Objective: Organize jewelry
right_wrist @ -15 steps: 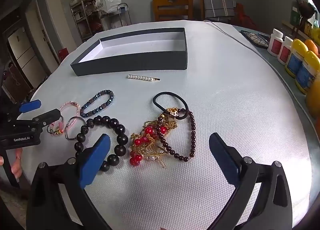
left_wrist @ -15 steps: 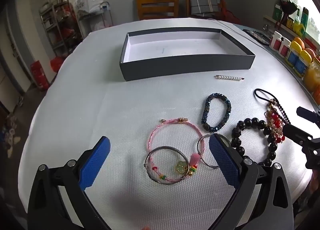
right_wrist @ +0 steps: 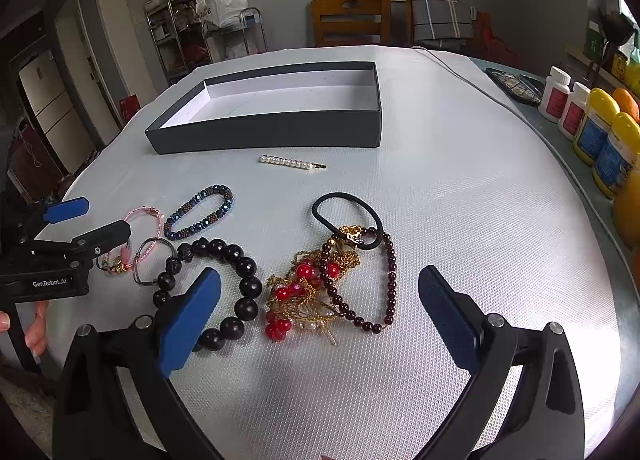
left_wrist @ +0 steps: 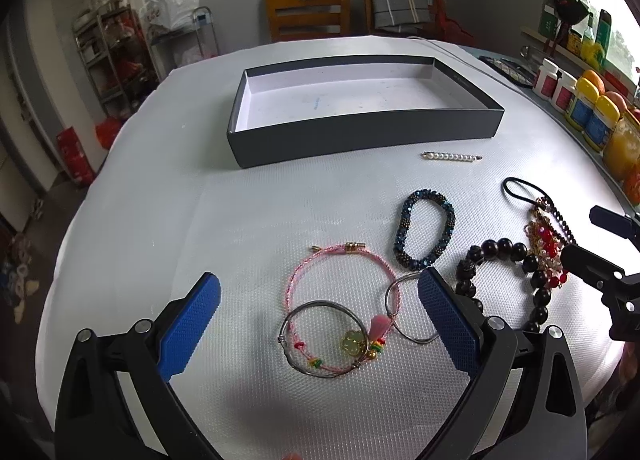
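Near the far edge of the round table (left_wrist: 160, 200), the dark box (left_wrist: 360, 136) sits with its white floor bare, so I judge none of the sorting done. Every piece lies on the cloth toward the near edge: a pearl hair clip (left_wrist: 452, 157) just before the box, a blue beaded bracelet (left_wrist: 425, 233), a pink cord bracelet (left_wrist: 340, 284) overlapping two wire bangles (left_wrist: 324, 336), a black bead bracelet (right_wrist: 224, 288), and a tangle of red-and-gold ornament (right_wrist: 304, 296), dark bead strand and black hair tie; how many separate pieces that knot holds I cannot tell. My left gripper (left_wrist: 318, 320) tilts downward over the bangles, fingers spread wide, holding nothing. My right gripper (right_wrist: 320, 312) tilts likewise over the tangle, fingers wide and empty
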The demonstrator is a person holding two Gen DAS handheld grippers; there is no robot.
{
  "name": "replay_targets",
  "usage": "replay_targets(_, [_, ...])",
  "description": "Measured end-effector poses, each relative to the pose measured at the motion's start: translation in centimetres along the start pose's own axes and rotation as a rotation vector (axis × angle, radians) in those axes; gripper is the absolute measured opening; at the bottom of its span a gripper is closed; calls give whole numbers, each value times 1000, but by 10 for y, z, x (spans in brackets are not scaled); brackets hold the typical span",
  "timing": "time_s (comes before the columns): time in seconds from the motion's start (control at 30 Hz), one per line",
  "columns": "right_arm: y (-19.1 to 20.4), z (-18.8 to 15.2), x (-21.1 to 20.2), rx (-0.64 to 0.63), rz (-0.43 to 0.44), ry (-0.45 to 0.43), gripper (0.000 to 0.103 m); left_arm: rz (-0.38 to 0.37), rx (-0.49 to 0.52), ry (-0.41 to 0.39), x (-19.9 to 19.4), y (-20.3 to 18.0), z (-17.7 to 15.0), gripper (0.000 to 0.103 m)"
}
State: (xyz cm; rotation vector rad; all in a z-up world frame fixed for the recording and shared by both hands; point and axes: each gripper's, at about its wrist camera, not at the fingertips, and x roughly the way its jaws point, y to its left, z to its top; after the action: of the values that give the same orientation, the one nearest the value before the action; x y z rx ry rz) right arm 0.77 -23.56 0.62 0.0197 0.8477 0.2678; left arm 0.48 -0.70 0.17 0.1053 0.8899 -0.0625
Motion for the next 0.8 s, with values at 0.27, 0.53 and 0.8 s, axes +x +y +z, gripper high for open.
replay_targets(0.27, [-5,1,2,15,-7,3,97,10,1,1,4,-1,2,100])
replay_targets(0.53, [-2,1,2,7,-4,0,97,6,-6,2,6,1,0,100])
replay_targets(0.8, [-2,1,2,12,-5,1,97,6,-8,10,6,1,-1,100])
